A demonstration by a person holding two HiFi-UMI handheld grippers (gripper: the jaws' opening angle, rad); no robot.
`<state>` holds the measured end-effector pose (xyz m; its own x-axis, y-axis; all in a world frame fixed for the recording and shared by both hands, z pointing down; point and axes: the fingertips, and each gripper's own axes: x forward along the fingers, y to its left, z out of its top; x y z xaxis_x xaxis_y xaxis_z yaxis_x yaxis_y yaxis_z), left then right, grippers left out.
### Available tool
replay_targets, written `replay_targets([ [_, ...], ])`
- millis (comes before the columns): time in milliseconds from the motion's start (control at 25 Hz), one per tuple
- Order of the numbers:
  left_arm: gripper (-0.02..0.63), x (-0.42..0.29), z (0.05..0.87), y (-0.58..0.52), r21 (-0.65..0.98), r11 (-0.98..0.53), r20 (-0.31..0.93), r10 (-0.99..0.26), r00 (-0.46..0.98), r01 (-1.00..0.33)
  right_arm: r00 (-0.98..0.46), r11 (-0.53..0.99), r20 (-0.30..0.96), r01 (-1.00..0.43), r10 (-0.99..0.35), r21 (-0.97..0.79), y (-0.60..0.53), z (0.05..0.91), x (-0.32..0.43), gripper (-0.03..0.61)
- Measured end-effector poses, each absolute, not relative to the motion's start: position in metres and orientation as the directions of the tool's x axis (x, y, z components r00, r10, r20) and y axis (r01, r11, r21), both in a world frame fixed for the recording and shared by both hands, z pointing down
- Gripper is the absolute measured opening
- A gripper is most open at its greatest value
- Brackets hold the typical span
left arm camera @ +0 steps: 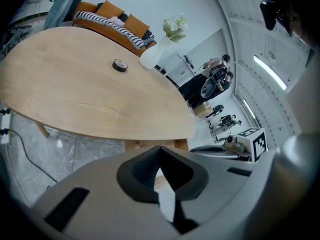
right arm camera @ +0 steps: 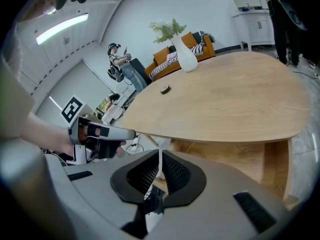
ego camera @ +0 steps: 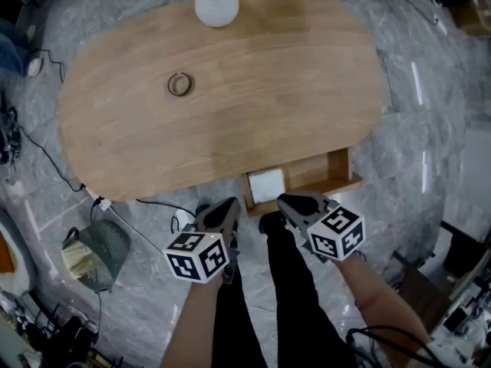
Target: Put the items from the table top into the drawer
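Wooden desk (ego camera: 307, 67) on marble floor (ego camera: 430, 121): tape roll (ego camera: 179, 84) and vase (ego camera: 216, 4) yet to stow, white item (ego camera: 266, 185) in open drawer (ego camera: 326, 176), left gripper (ego camera: 222, 208) and right gripper (ego camera: 296, 202) jaws clenched, empty.

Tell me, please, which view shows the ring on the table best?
The head view: looking down on the ring, it shows its open centre and bare table around. The left gripper view shows it low and side-on; the right gripper view, only a small speck near the vase.
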<state>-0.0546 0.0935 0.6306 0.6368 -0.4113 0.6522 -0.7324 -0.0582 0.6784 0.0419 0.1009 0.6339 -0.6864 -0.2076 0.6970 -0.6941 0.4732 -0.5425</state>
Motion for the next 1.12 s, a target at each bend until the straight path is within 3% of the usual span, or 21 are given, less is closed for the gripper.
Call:
replay_targets([
  [600,0.0,-0.068,0.6,0.084,0.64,-0.143,0.649,-0.425,0.631,-0.755,-0.695,0.419,0.678,-0.703,-0.238,-0.574,0.105,0.619,0.036,0.042],
  [1120,0.002,-0.076,0.61,0.087,0.661,-0.075,0.649,-0.444,0.618,-0.747,-0.688,0.409,0.687,-0.71,-0.232,-0.573,0.11,0.628,0.042,0.043],
])
